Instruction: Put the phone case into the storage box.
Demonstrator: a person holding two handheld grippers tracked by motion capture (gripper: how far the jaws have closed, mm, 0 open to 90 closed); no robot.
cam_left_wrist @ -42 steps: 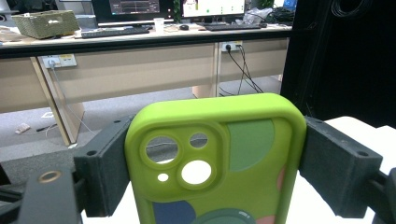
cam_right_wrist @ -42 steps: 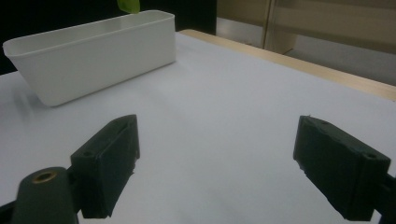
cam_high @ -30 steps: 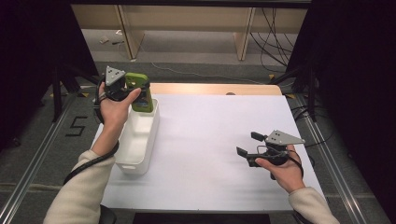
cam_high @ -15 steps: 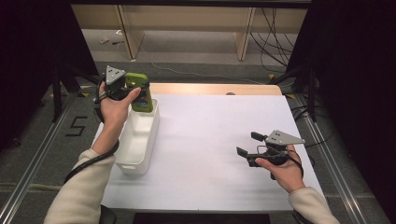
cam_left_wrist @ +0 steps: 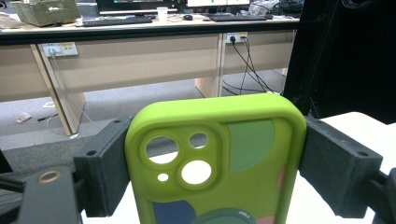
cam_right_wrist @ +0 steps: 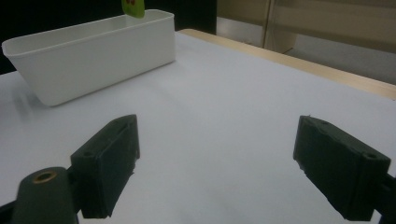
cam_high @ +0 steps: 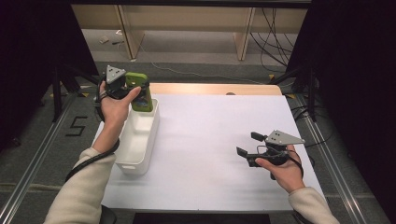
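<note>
White table [cam_high: 210, 140], bin [cam_high: 135, 140] under gripped phone case [cam_high: 141, 92]

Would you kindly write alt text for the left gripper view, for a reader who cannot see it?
A lime-green phone case with camera cut-outs stands upright, clamped at its sides between the two black jaws of the left hand-held gripper. Behind it are a grey floor, wooden desk panels and hanging cables.
</note>
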